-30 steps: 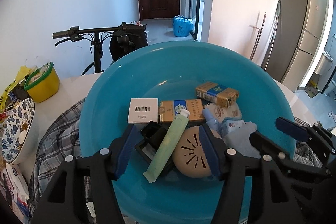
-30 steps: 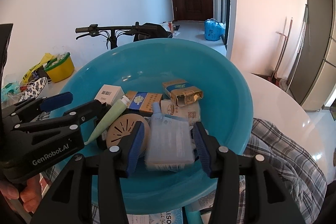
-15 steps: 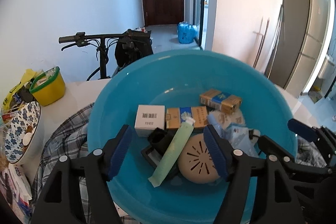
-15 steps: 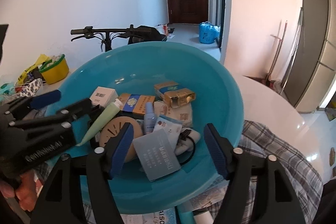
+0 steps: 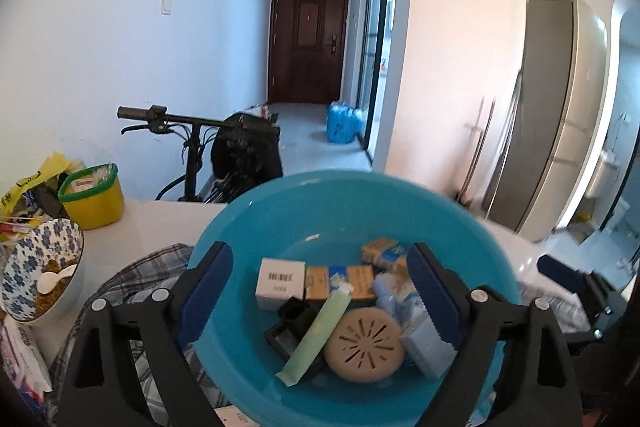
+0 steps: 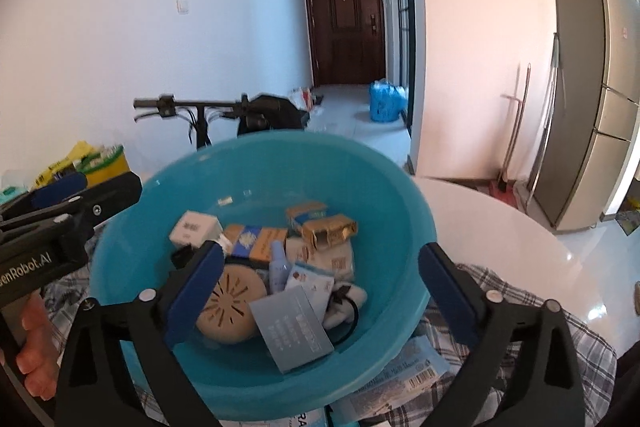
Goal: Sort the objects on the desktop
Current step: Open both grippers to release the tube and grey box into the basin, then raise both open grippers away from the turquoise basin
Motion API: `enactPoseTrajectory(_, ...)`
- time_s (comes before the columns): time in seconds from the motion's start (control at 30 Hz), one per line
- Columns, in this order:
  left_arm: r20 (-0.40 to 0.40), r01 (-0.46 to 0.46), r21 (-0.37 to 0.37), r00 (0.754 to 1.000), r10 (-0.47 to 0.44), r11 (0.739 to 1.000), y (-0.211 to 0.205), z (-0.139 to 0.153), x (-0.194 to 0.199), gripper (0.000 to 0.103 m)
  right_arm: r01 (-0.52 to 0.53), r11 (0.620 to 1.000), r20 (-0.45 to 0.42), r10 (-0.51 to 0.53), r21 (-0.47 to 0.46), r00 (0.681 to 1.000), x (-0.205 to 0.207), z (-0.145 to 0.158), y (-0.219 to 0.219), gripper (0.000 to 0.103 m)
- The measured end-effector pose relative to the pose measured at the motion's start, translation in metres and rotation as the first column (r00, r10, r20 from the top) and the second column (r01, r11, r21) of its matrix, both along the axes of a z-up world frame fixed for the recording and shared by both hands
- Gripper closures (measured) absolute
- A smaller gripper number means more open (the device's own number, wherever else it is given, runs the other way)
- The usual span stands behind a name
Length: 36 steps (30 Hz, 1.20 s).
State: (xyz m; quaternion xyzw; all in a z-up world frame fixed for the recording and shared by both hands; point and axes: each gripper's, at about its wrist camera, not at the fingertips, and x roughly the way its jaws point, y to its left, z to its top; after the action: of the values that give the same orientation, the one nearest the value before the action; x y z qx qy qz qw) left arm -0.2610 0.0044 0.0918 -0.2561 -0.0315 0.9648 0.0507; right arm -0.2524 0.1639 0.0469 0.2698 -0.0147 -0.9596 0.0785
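Note:
A blue plastic basin sits on a plaid cloth on the white table. It holds a green tube, a tan round vented disc, a white barcode box, cigarette packs, a small blue bottle and a grey-blue flat pack. My left gripper is open and empty above the basin. My right gripper is open and empty above the basin, with the flat pack lying below it.
A yellow tub with a green rim and a blue-patterned bowl with a spoon stand at the left. Plaid cloth lies under the basin with packets on it. A bicycle stands behind the table.
My right gripper opened and let the grey-blue flat pack drop into the basin. Both grippers opened wide and pulled up and back from the basin.

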Motion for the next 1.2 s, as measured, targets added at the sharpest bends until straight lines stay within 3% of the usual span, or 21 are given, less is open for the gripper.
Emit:
enactPoseTrajectory(0.07,-0.051,0.019,0.035,0.999,-0.017,0.999,-0.004,0.007,0.006,0.012,-0.016,1.0,-0.051,0.016,0.015,0.999,0.006,0.006,-0.003,0.002)
enactPoseTrajectory(0.13,-0.093,0.031,0.051,0.995,-0.026,0.998,-0.006,0.012,0.012,0.0,-0.009,1.0,-0.095,0.012,0.03,0.995,0.011,0.011,-0.005,0.0)
enactPoseTrajectory(0.33,-0.184,-0.005,0.02,0.983,0.009,1.0,-0.006,0.026,0.026,0.0,0.008,1.0,-0.116,-0.006,0.021,0.993,0.013,0.017,-0.001,0.0)
enactPoseTrajectory(0.5,-0.222,-0.01,0.016,0.975,0.013,1.0,-0.008,0.037,0.038,0.0,0.029,0.998,-0.131,-0.022,0.052,0.991,0.017,0.022,-0.001,0.0)
enactPoseTrajectory(0.6,-0.243,-0.015,-0.023,0.97,0.009,1.0,-0.005,0.046,0.048,0.0,0.031,0.997,-0.136,-0.022,0.067,0.99,0.022,0.028,-0.001,0.0)
enactPoseTrajectory(0.87,-0.343,-0.031,-0.033,0.939,0.018,0.999,-0.003,0.078,0.089,0.0,0.062,0.996,-0.193,-0.049,0.061,0.98,0.044,0.051,0.002,0.0)
enactPoseTrajectory(1.03,-0.4,-0.057,-0.082,0.916,0.02,0.995,0.001,0.094,0.119,0.0,0.067,0.997,-0.245,-0.058,0.028,0.968,0.064,0.068,0.006,0.0)
enactPoseTrajectory(1.2,-0.385,0.014,-0.04,0.922,-0.029,0.999,0.0,0.106,0.145,0.0,0.039,0.999,-0.277,-0.03,0.028,0.96,0.087,0.09,0.006,0.0)
